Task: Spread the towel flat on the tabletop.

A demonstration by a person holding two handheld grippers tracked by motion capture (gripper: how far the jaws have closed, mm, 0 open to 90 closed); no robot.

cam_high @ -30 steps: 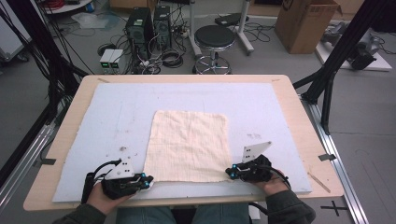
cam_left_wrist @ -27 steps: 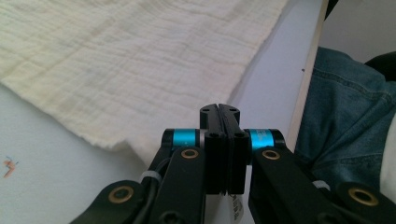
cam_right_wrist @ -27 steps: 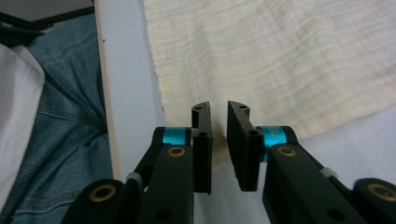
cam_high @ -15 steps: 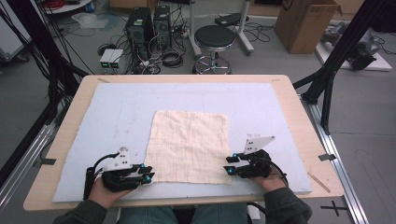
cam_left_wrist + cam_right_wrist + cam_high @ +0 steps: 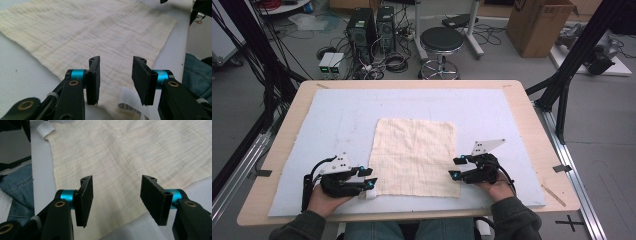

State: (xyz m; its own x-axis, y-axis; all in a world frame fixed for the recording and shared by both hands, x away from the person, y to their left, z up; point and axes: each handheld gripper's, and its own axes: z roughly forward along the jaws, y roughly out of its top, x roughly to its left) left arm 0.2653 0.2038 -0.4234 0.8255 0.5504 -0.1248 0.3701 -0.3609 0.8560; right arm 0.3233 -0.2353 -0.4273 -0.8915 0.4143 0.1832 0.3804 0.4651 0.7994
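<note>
cream cloth [image 5: 414, 156], square, crinkled gauze weave

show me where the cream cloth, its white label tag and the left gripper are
cream cloth [image 5: 414, 155], high view, middle of the fabric.
white label tag [image 5: 128, 101], left gripper view, flat face of the tag at the cloth's near corner.
left gripper [image 5: 115, 77], left gripper view, gap midway between its fingertips.

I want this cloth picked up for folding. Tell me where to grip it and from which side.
Grip the cream cloth at its two near corners, coming in low from its left and right edges: it lies flat, so only edges can be pinched. The left gripper and right gripper, jaws just opened, flank those corners.
</note>
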